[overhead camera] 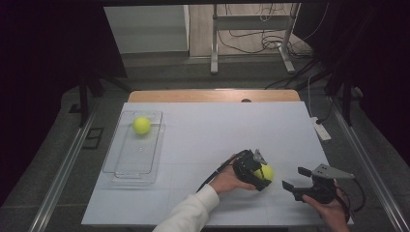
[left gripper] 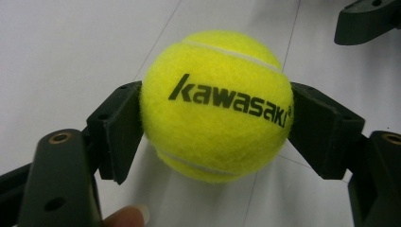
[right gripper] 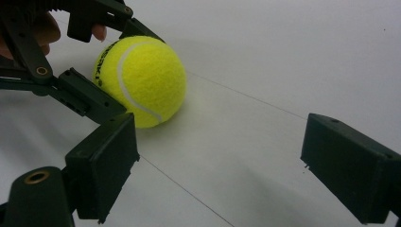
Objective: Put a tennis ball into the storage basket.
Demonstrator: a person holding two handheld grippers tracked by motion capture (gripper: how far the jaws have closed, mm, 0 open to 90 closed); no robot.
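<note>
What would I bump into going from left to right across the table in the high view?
Clear plastic tray with a tennis ball in it → left gripper shut on a second tennis ball → right gripper, jaws open → white power strip.

Left gripper (left gripper: 215,123) bodies cut off by frame bottom; tennis ball (left gripper: 216,105) underside hidden. Right gripper (right gripper: 220,161) far pad cut by right edge.

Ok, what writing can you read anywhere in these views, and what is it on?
"kawasaki": black lettering on the tennis ball held in the left gripper.
A small mark after the last letter is too small to read.
The second ball, in the clear tray, shows no readable print.
</note>
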